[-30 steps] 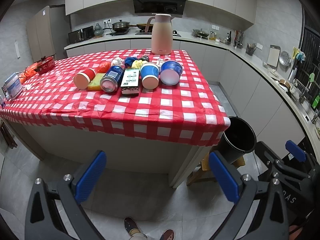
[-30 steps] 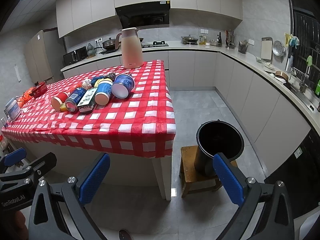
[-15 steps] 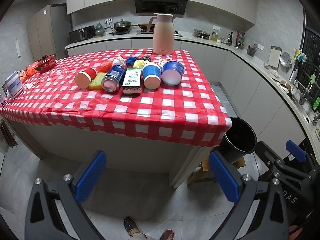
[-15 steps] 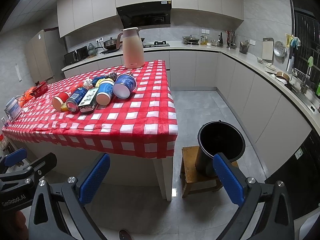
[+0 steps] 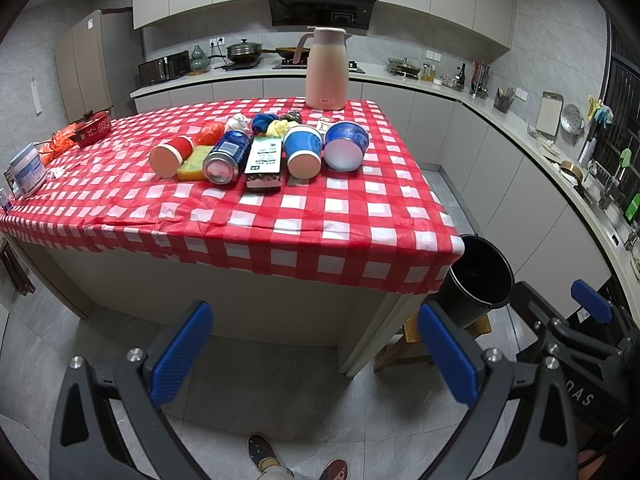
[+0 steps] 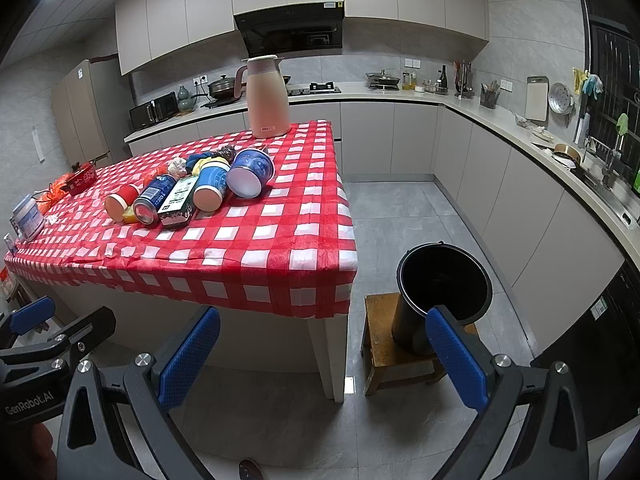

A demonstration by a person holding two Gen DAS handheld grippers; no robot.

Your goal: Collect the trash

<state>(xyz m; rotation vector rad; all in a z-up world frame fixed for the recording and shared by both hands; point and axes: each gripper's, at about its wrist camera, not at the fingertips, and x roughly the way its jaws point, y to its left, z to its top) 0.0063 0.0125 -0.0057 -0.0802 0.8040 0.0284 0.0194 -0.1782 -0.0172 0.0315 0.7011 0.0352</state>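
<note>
Trash lies in a row on the red checked table (image 5: 304,216): a red cup (image 5: 170,156), a yellow sponge (image 5: 191,167), a blue can (image 5: 226,157), a dark carton (image 5: 264,163), a blue paper cup (image 5: 303,151) and a blue bowl (image 5: 345,146), with crumpled scraps behind. A black bucket (image 6: 444,284) stands on a wooden stool (image 6: 380,350) right of the table. My left gripper (image 5: 314,354) and right gripper (image 6: 320,356) both hang open below the table's near edge, holding nothing.
A pink thermos jug (image 5: 326,69) stands at the table's far end. A white tub (image 5: 27,170) and a red pot (image 5: 94,128) sit at the left side. Kitchen counters (image 6: 560,168) run along the back and right. Grey floor lies between table and counters.
Both grippers have risen slightly, so the table and bucket sit a little lower in view. Both stay open.
</note>
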